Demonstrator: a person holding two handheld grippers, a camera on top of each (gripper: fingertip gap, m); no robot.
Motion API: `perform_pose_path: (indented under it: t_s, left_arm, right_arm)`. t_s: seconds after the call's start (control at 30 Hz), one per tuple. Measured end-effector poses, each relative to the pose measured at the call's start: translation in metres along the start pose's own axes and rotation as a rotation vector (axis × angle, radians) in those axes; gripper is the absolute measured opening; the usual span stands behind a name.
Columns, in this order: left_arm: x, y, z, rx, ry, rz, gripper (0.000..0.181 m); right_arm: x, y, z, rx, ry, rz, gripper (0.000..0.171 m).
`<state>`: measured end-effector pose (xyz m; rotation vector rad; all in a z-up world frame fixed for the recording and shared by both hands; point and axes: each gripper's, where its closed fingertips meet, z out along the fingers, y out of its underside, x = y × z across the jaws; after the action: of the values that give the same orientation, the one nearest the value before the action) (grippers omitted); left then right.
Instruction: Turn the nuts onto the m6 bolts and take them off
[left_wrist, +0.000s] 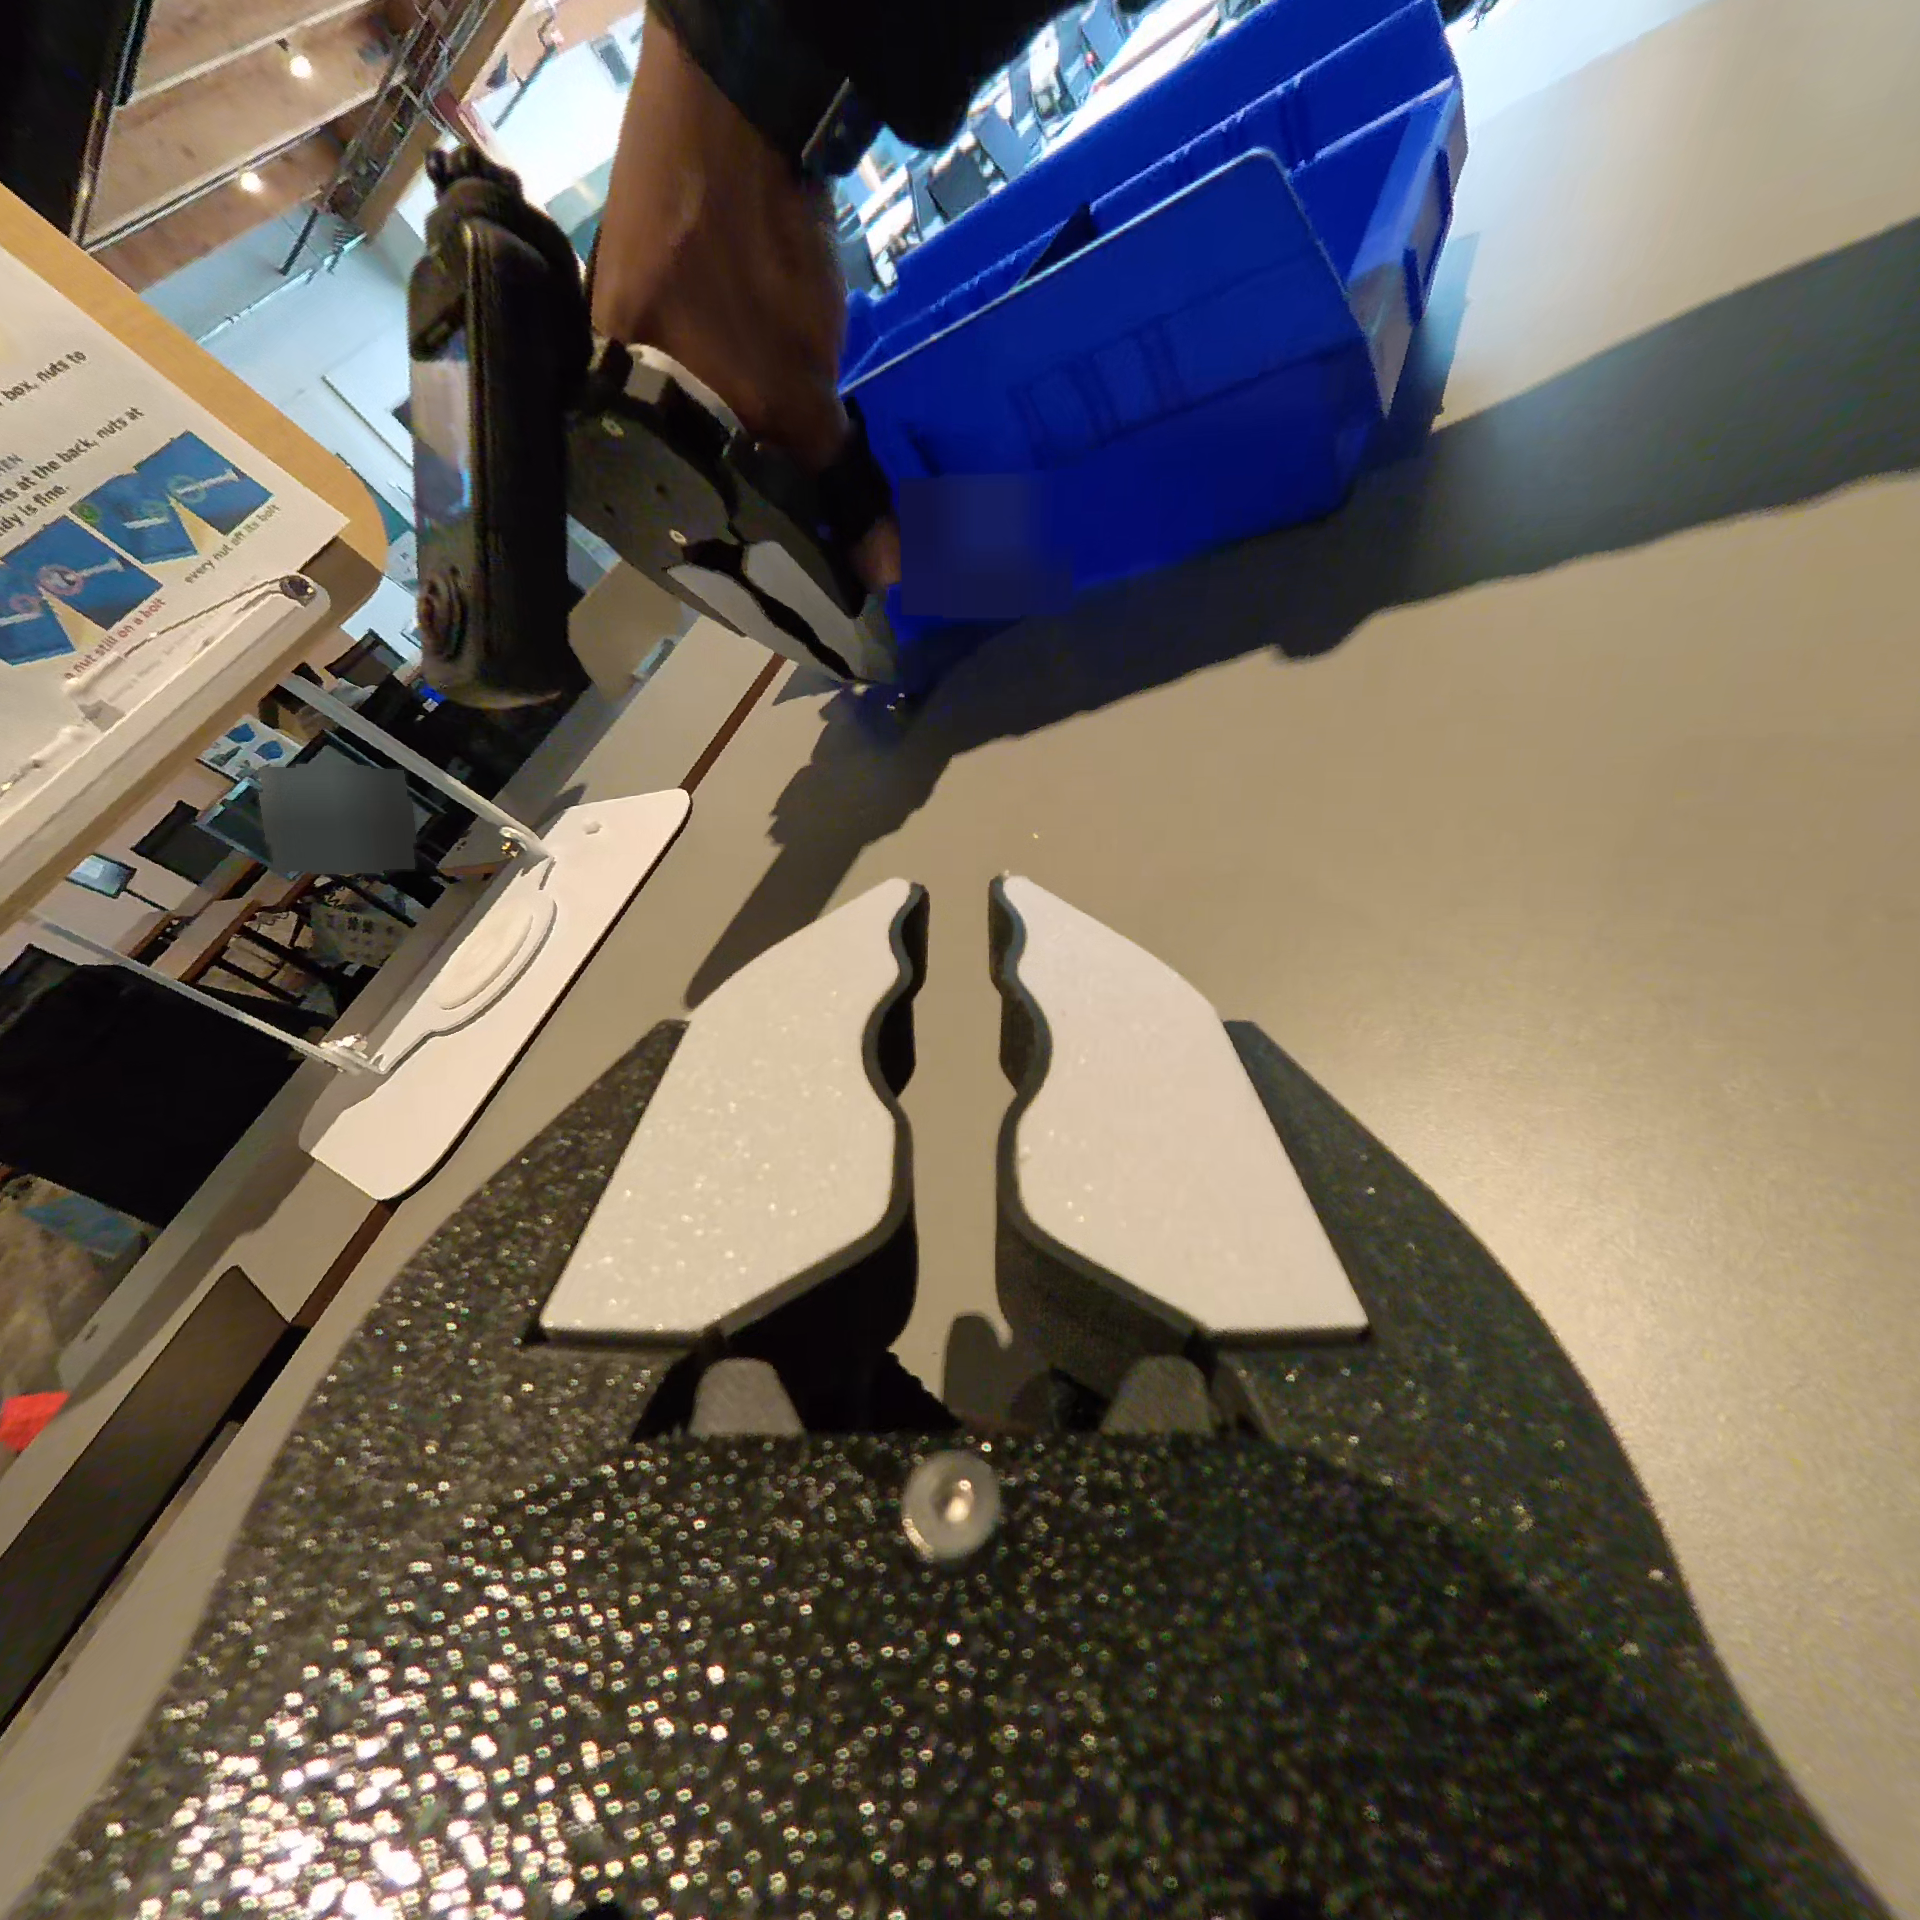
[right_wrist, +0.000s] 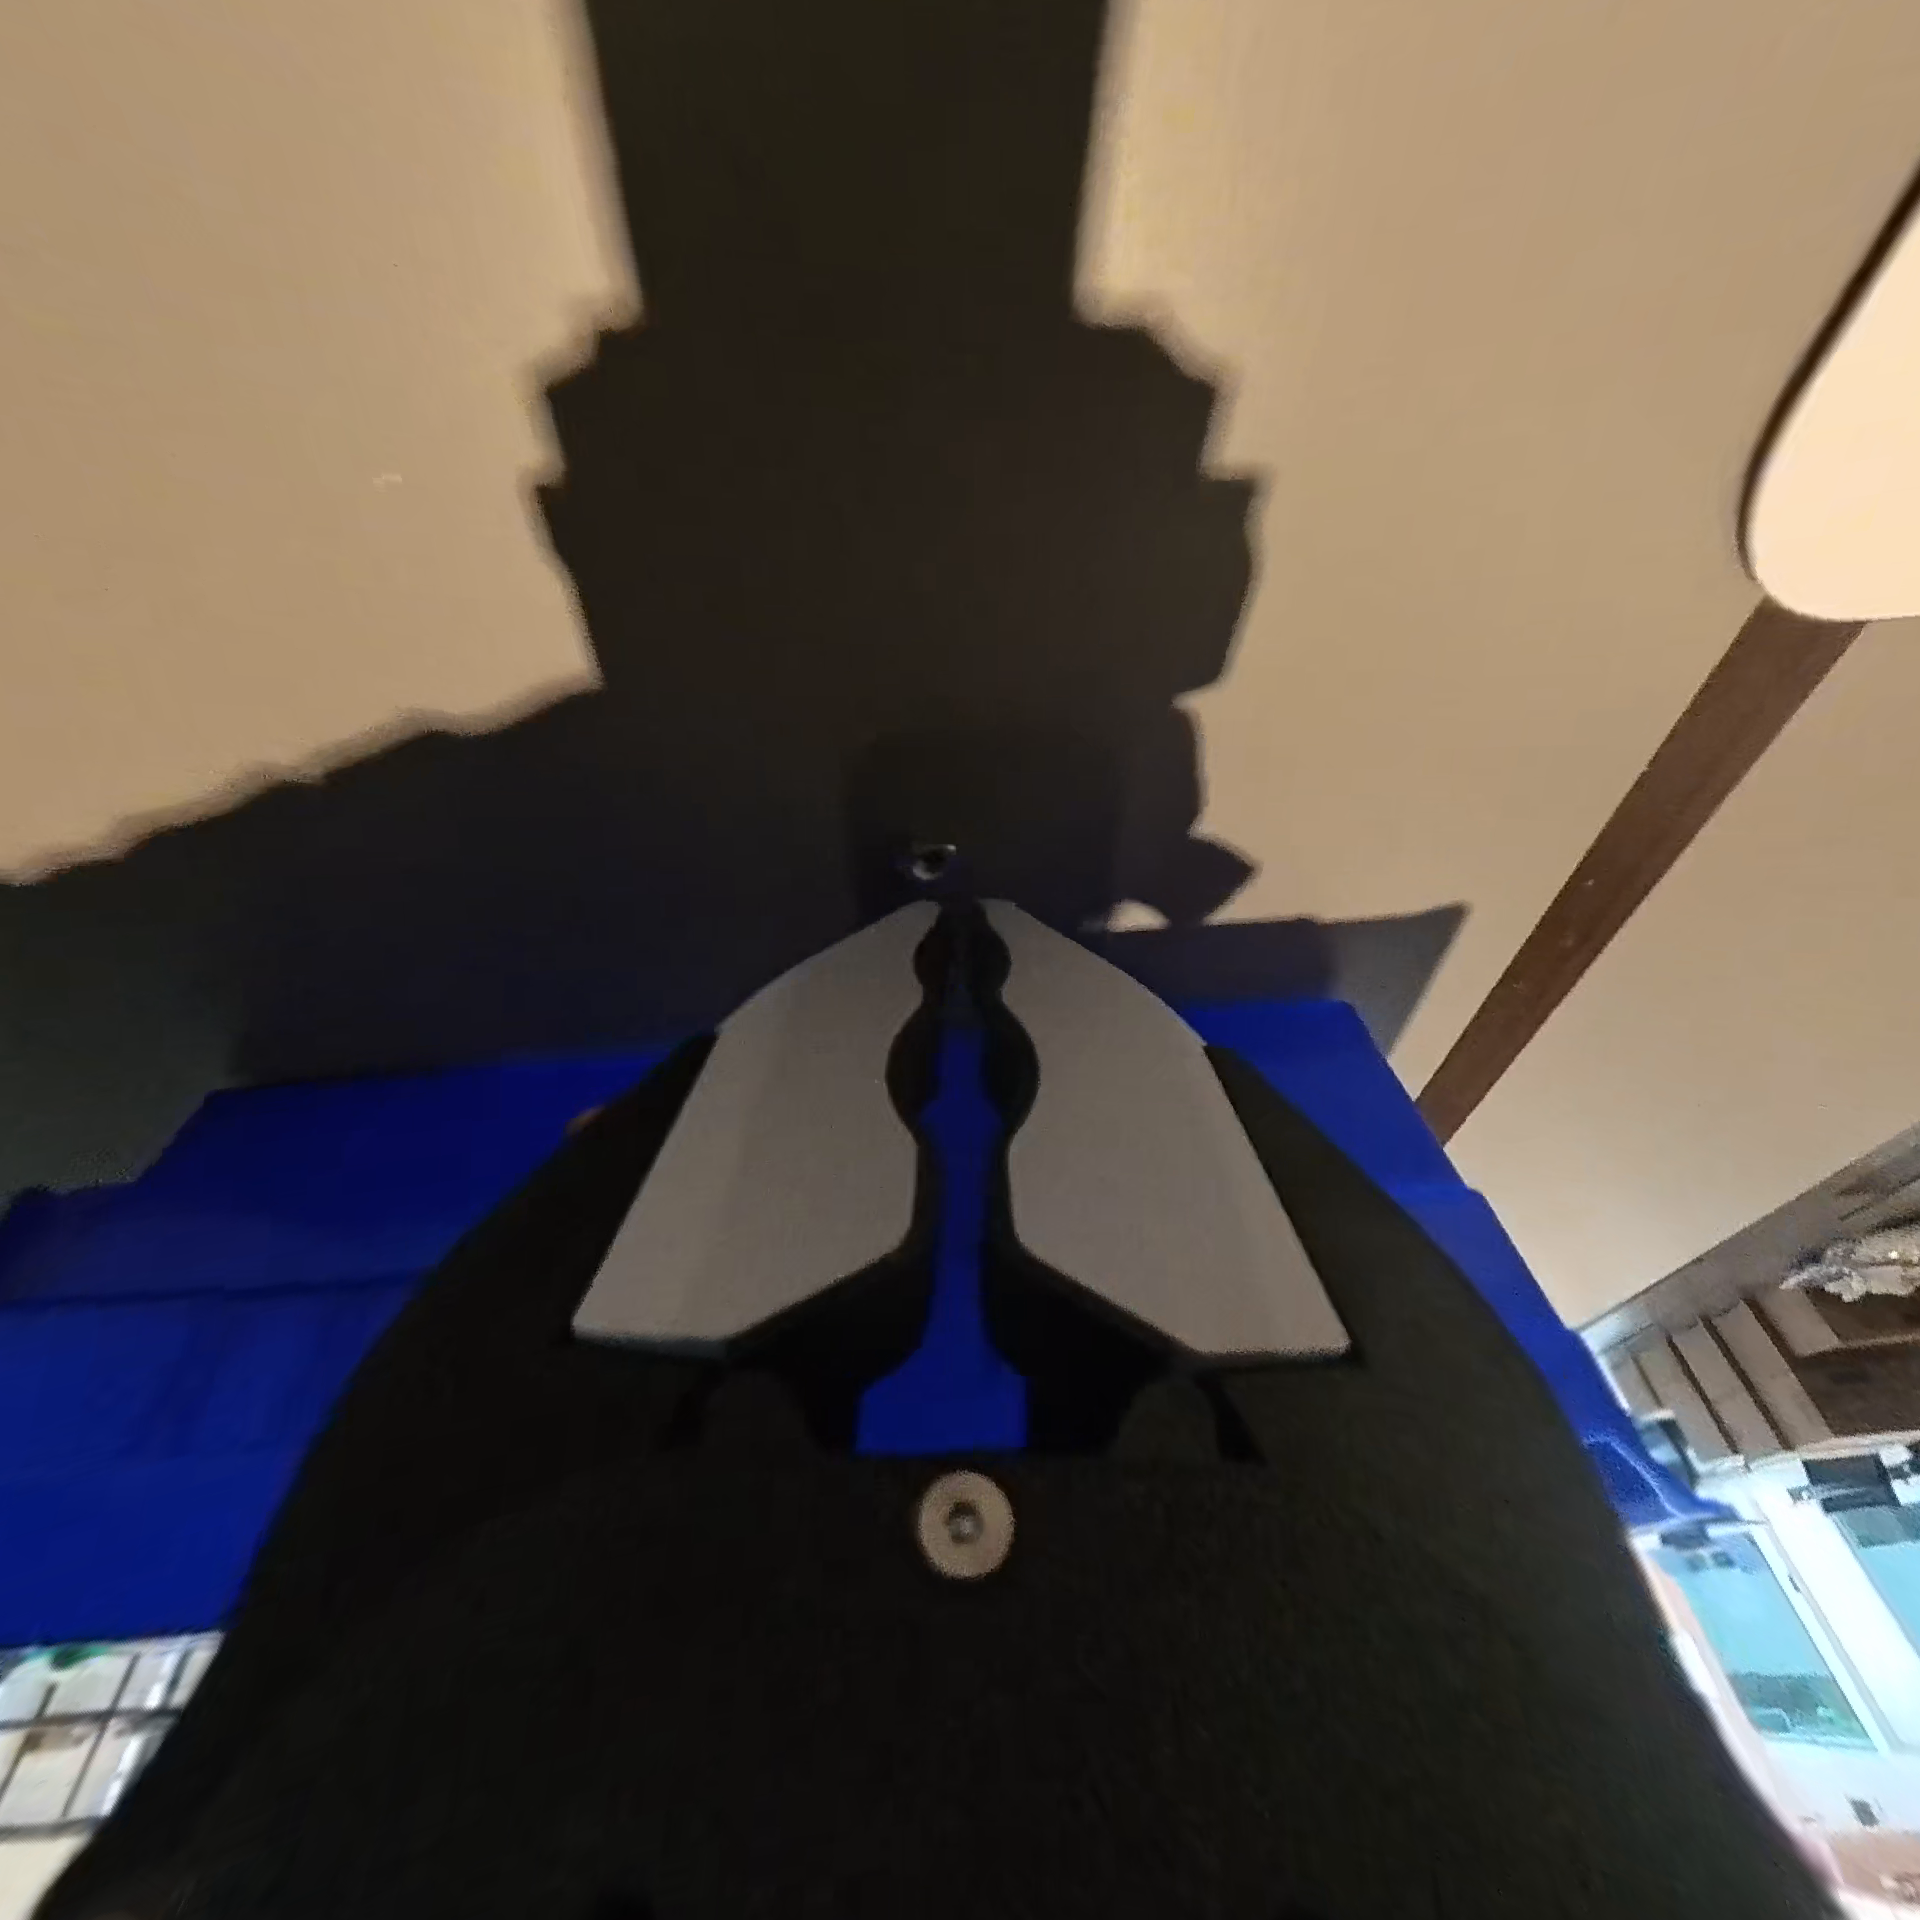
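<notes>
My left gripper (left_wrist: 956, 896) hovers low over the grey table (left_wrist: 1507, 987), its jaws a narrow gap apart with nothing between them. My right gripper (right_wrist: 951, 914), also in the left wrist view (left_wrist: 878, 665), is held by a hand and points down at the table beside the blue bin (left_wrist: 1143, 416). Its tips are pinched together. A small metal bolt end (right_wrist: 928, 860) sticks out just past them, in deep shadow. The rest of the bolt is hidden. The blue bin (right_wrist: 208, 1351) lies under the right gripper. No loose nuts show.
A wooden board with a printed sheet (left_wrist: 125, 499) leans at the left. A white flat stand base (left_wrist: 499, 987) lies at the table's left edge and also shows in the right wrist view (right_wrist: 1849, 416). A brown seam (right_wrist: 1642, 862) crosses the table. The tips of one gripper are about 25 cm away from the tips of the other.
</notes>
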<state>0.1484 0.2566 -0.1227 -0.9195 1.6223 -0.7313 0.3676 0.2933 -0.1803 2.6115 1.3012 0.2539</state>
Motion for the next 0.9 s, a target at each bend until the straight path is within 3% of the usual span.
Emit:
perform_pose_path:
  t_s: [0.27, 0.53, 0.73, 0.9]
  left_arm:
    - [0.001, 0.001, 0.001, -0.006, 0.004, 0.009, 0.011]
    - [0.003, 0.002, 0.002, -0.017, 0.009, 0.022, 0.01]
    - [0.005, 0.003, 0.003, -0.028, 0.013, 0.034, 0.01]
    - [0.007, 0.004, 0.004, -0.038, 0.018, 0.051, 0.01]
  right_arm:
    - [-0.003, -0.001, 0.004, 0.0, -0.008, -0.048, 0.025]
    - [-0.002, 0.0, 0.01, -0.038, -0.02, -0.041, 0.026]
    - [-0.006, -0.004, 0.01, -0.003, -0.073, -0.003, 0.011]
    - [-0.004, -0.006, 0.01, 0.015, -0.053, -0.014, 0.01]
